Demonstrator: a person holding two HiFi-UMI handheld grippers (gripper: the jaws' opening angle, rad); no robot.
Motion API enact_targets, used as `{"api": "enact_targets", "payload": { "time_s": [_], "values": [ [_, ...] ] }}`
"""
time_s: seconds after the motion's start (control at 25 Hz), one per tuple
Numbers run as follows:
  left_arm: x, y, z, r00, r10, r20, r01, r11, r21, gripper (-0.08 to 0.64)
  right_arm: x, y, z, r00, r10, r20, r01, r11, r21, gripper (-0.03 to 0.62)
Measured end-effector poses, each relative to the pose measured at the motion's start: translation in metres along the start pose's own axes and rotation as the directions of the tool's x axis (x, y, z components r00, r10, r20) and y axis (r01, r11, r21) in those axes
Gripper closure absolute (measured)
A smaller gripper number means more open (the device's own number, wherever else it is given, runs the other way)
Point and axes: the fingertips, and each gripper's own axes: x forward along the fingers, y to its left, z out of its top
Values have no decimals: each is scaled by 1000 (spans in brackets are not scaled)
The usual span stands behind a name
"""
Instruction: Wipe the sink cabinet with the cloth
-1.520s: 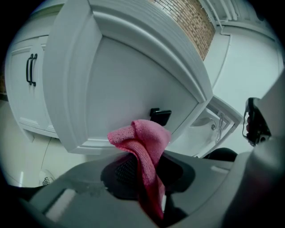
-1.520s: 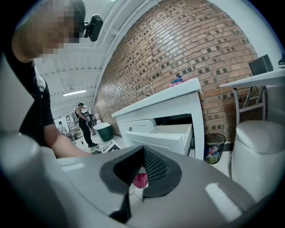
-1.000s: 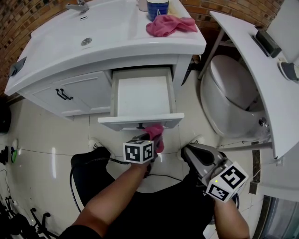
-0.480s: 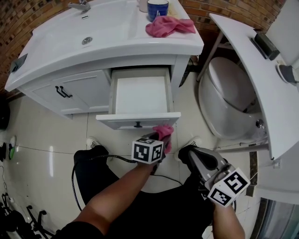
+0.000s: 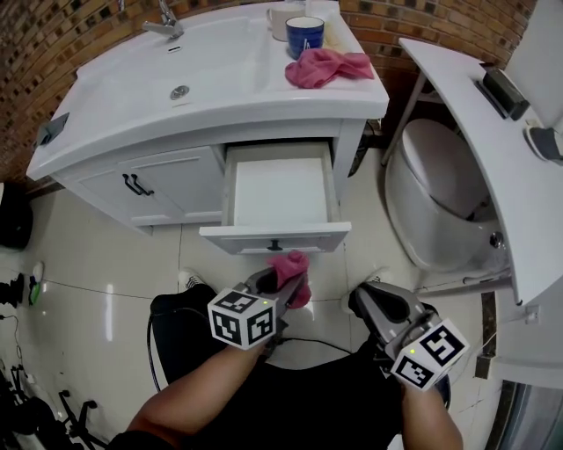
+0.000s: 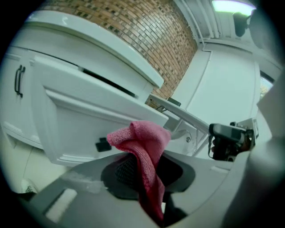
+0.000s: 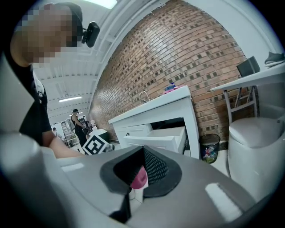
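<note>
Cloth point(image 5: 289, 264) hangs pinched in the left tool point(image 5: 281, 286), near the open drawer point(image 5: 274, 235). The right tool point(image 5: 362, 301) is closed, empty. Risk: the loose fold snags the drawer knob point(image 5: 275, 245) and pulls free.

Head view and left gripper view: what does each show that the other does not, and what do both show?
Only the head view shows the faucet, the blue mug, a second pink cloth on the countertop and the right gripper. Only the left gripper view shows the ceiling light and the pads clamping the held cloth. Both show the held cloth in the left gripper, the open drawer and its dark knob.
</note>
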Motion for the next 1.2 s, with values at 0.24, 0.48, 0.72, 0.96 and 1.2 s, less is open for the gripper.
{"api": "enact_targets", "payload": {
  "time_s": [0.24,0.48,0.72,0.96,1.2],
  "values": [
    [-87,77,46,952,238,193,-235,971,-37,454,8,2,-3,1000,15,0,-15,1000,7,586],
    [-111,110,69,899,342,274,-360,933,17,454,11,-1,-2,1000,5,-4,-5,1000,2,586],
    [-83,84,66,933,268,242,-287,956,50,454,11,-5,3,1000,-13,1,13,1000,-6,586],
    [-38,40,63,966,154,207,-177,980,96,454,10,-10,3,1000,-20,2,20,1000,0,586],
    [5,-5,57,987,52,151,-76,984,161,454,6,-15,2,1000,-27,6,27,1000,8,586]
  ]
}}
